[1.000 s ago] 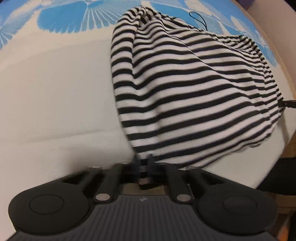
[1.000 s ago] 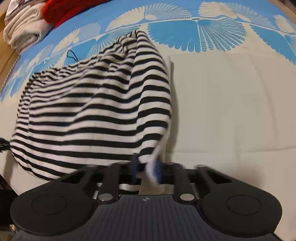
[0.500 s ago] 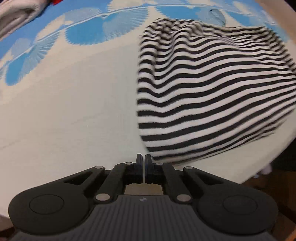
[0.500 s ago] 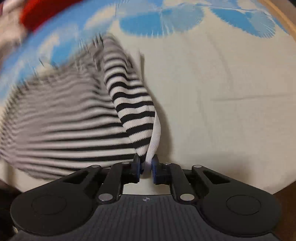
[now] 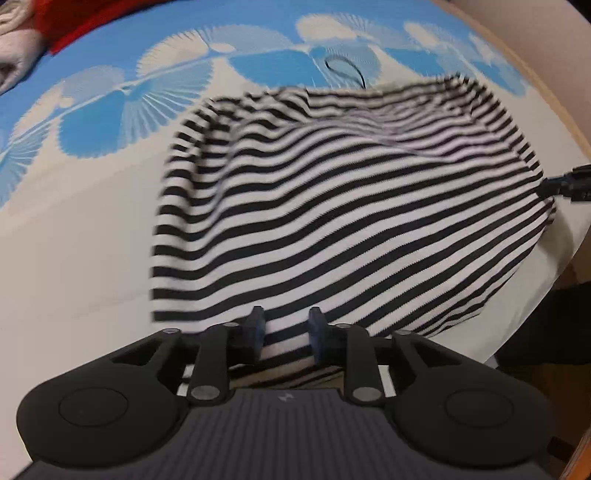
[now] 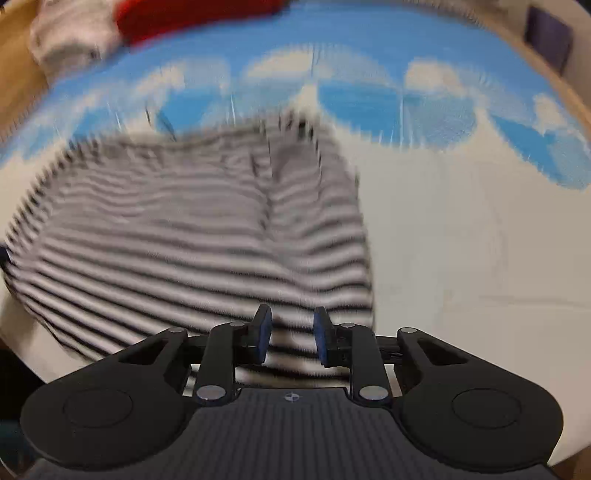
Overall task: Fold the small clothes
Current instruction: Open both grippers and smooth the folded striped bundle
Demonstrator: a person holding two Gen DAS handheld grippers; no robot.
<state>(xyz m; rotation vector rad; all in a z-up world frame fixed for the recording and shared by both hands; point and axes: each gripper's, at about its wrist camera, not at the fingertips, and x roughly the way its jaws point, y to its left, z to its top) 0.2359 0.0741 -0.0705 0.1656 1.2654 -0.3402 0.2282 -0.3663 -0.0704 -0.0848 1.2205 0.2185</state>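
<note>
A black-and-white striped garment (image 5: 351, 206) lies folded on the cream and blue bedspread (image 5: 74, 229). It also shows, blurred, in the right wrist view (image 6: 192, 236). My left gripper (image 5: 284, 328) is open, its fingers standing over the garment's near hem with nothing held. My right gripper (image 6: 291, 332) is open too, over the near hem close to the garment's right edge. The other gripper's tip (image 5: 569, 182) shows at the garment's far right edge in the left wrist view.
A red cloth (image 6: 192, 14) and a pale folded cloth (image 6: 70, 40) lie at the far left of the bed. A thin black cord loop (image 5: 345, 70) lies beyond the garment. The bed's edge (image 5: 517, 325) runs close on the right.
Both grippers have opened; the right one let go of the striped garment's edge. The garment now lies flatter on the bed, and both cameras have swung to face it.
</note>
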